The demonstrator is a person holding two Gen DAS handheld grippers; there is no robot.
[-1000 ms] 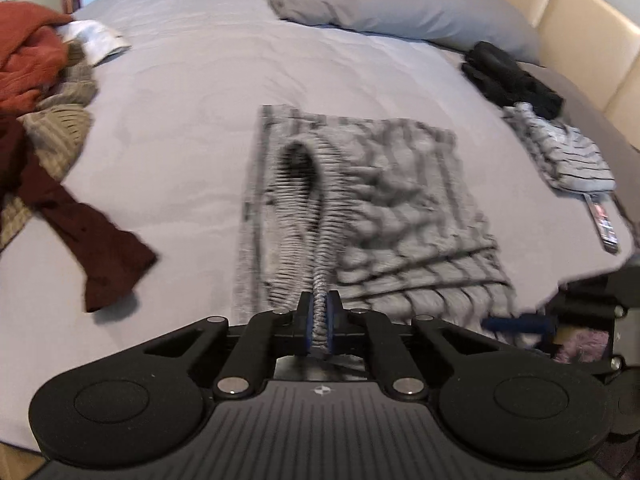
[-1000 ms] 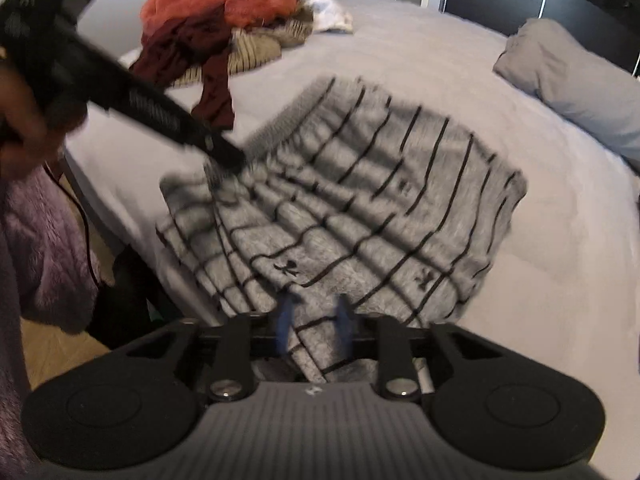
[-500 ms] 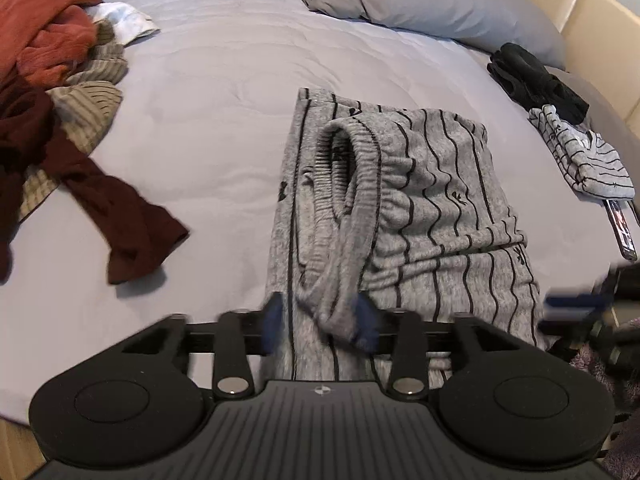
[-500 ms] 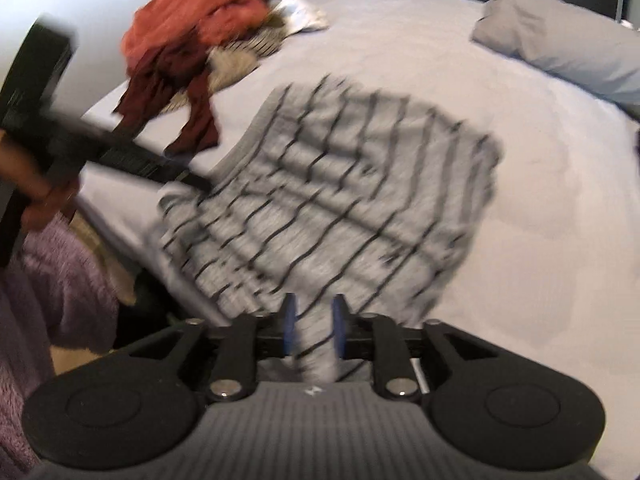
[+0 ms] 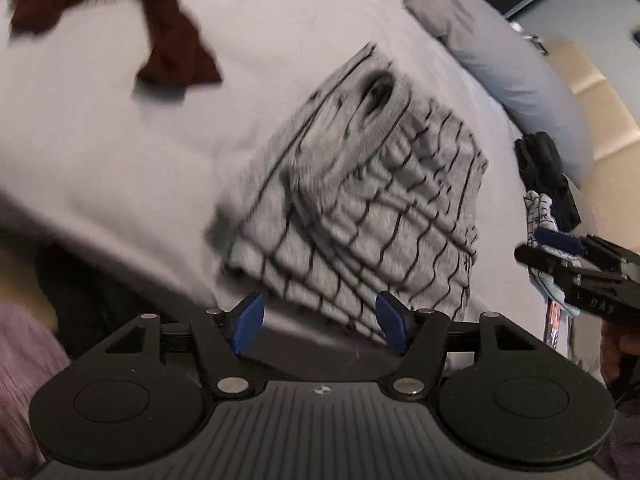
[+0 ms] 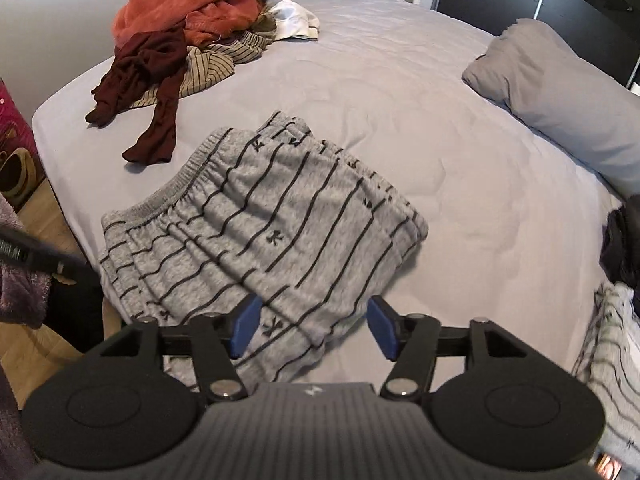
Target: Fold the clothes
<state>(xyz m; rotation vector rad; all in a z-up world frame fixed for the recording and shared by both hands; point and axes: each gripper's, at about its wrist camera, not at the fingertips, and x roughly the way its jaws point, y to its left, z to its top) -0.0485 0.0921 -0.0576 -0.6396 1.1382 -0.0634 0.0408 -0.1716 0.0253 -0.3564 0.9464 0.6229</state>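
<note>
Now, left wrist view: left hand-held gripper [image 5: 318,326] with jaws wide and opening, nothing pinched; folded grey striped trousers [image 5: 360,208] lying on the bed [image 5: 100,140] just ahead of the blue pads, near the bed's edge. Frame blurred, so fold edges hard to judge. Right hand-held gripper [image 5: 560,248] visible at the right margin, clear of the trousers. Dark red garment [image 5: 172,40] well apart, pillow [image 5: 500,72] beyond. Right wrist view: right hand-held gripper [image 6: 312,326] likewise wide and opening, empty; trousers [image 6: 264,232] folded into a stack, waistband toward the left. Risk: near end overhangs the bed edge, so a careless nudge could drag the stack off or spring the fold. Unfolded pile [image 6: 192,32] at the far corner; striped folded item [image 6: 612,340] close on the right, limiting room to slide the stack.
</note>
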